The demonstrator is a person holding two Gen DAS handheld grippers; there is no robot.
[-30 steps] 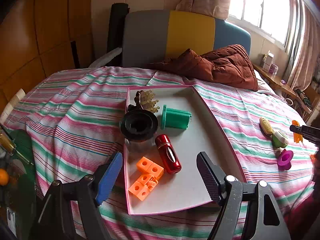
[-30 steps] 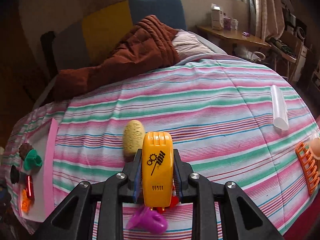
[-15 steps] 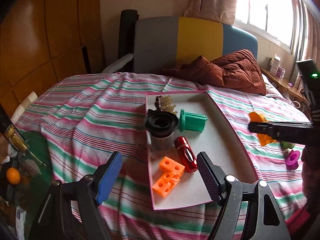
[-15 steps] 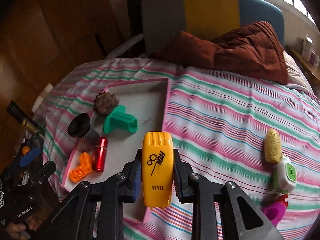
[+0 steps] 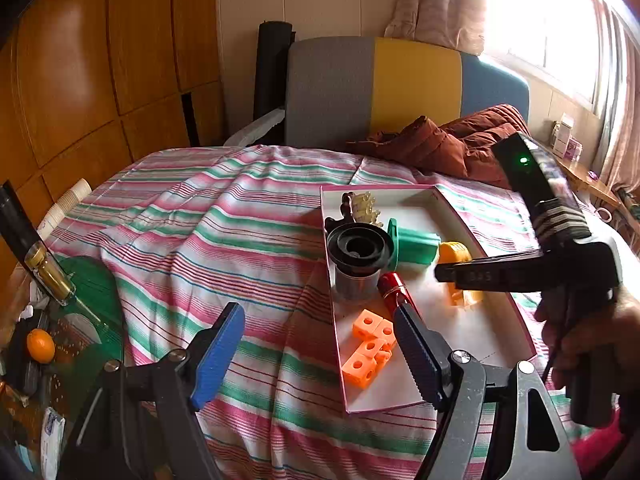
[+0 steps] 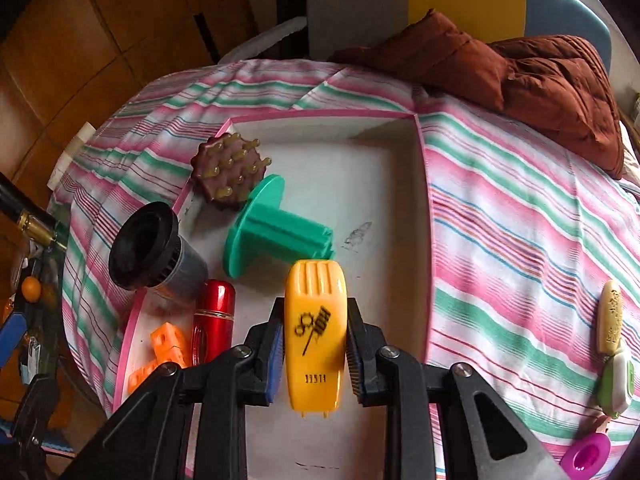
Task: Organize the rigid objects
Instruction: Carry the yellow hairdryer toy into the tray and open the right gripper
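My right gripper (image 6: 314,344) is shut on a yellow plastic toy piece (image 6: 315,340) and hangs over the white, pink-rimmed tray (image 6: 360,168). The left wrist view shows that right gripper (image 5: 460,276) side-on above the tray (image 5: 460,344), with the yellow piece (image 5: 454,252) in it. In the tray lie a green spool (image 6: 276,228), a black cup (image 6: 148,248), a red cylinder (image 6: 214,320), orange cubes (image 6: 164,352) and a brown studded disc (image 6: 228,168). My left gripper (image 5: 320,332) stands open over the tray's near left edge, with nothing between its pads.
On the striped bedspread right of the tray lie a beige oblong (image 6: 611,316), a green-and-white item (image 6: 618,380) and a magenta cup (image 6: 588,454). A brown quilt (image 5: 452,148) is bunched at the headboard. A glass side table with a bottle and an orange (image 5: 40,344) stands left.
My right gripper has carried the yellow piece leftward from the right side of the bed to above the tray, tilting downward. The left gripper drifted slightly and stayed open.
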